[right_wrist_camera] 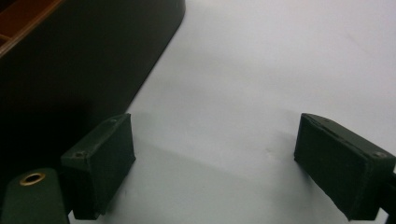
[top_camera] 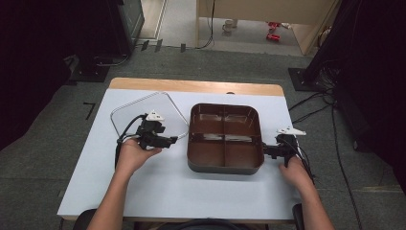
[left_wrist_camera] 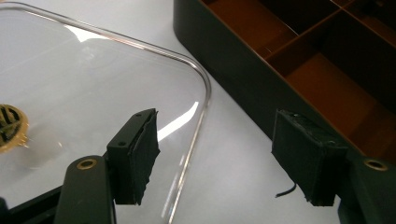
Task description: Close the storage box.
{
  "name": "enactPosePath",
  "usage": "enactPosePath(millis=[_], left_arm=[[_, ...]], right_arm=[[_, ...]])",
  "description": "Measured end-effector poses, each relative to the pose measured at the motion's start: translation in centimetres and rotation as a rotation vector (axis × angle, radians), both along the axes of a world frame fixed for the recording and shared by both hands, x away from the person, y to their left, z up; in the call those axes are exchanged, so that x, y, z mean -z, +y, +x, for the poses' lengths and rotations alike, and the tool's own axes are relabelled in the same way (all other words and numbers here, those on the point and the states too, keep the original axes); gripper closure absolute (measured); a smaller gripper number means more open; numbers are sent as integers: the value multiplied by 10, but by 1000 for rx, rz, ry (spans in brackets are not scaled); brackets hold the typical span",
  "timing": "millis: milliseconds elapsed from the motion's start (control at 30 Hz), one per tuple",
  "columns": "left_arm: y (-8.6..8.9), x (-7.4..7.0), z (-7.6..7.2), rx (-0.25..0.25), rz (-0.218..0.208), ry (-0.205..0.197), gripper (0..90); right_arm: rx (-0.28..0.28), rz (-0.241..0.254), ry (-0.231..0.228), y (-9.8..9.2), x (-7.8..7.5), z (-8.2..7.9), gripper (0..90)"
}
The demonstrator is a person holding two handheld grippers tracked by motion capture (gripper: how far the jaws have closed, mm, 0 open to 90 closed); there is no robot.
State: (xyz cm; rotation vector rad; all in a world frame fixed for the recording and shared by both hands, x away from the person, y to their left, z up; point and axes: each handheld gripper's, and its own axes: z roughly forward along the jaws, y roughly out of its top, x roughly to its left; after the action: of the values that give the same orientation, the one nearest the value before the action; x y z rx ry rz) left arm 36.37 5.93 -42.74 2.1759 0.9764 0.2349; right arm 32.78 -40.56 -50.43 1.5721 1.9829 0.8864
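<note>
On a white counter (top_camera: pixel 158 187) in a dim workroom, a person works two hand-held tools around a brown four-compartment tray (top_camera: pixel 225 138) and its clear lid (top_camera: pixel 143 115). The lid lies flat on the counter just left of the tray, apart from it; the tray stands empty at the middle of the counter. The left tool (top_camera: pixel 168 140) hovers at the lid's near right corner, jaws spread wide with nothing between them; in the left gripper view one jaw sits over the lid (left_wrist_camera: pixel 93 84) and the other beside the tray wall (left_wrist_camera: pixel 243 84). The right tool (top_camera: pixel 266 150) rests at the tray's right side, jaws likewise wide and empty, with the tray's dark outer wall (right_wrist_camera: pixel 79 60) close by one jaw. The step in hand appears to be the approach to the lid, with the right tool placed to steady the tray. The next move likely calls for closing the left jaws on the lid's thin rim, then lifting it level over the tray. A round gold emblem (left_wrist_camera: pixel 10 127) marks the lid; its design cannot be read.
</note>
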Motion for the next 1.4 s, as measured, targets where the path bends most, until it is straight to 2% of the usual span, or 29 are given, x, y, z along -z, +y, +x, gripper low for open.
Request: enactPosePath(millis=[200,300,533,733,900,1100,1167,1333,1400], left_arm=[[3,-3,10,8,-7,-12,356],[7,-3,18,6,-10,9,355],[16,-1,31,-23,0,21,361],[22,-4,45,-45,33,-1,368],[29,-6,56,-77,28,-27,372],[36,0,76,-108,61,-37,375],[43,6,85,-150,47,-42,381],[52,17,88,-186,62,-10,388],[53,18,87,-190,57,-9,388]], right_arm=[[0,0,0,0,0,0,117],[0,0,0,0,0,0,117],[0,0,-1,0,0,0,117],[0,1,-1,0,0,0,117],[0,1,-1,0,0,0,117],[0,1,-1,0,0,0,117],[0,1,-1,0,0,0,116],[0,2,-1,0,0,0,116],[0,1,-1,0,0,0,117]])
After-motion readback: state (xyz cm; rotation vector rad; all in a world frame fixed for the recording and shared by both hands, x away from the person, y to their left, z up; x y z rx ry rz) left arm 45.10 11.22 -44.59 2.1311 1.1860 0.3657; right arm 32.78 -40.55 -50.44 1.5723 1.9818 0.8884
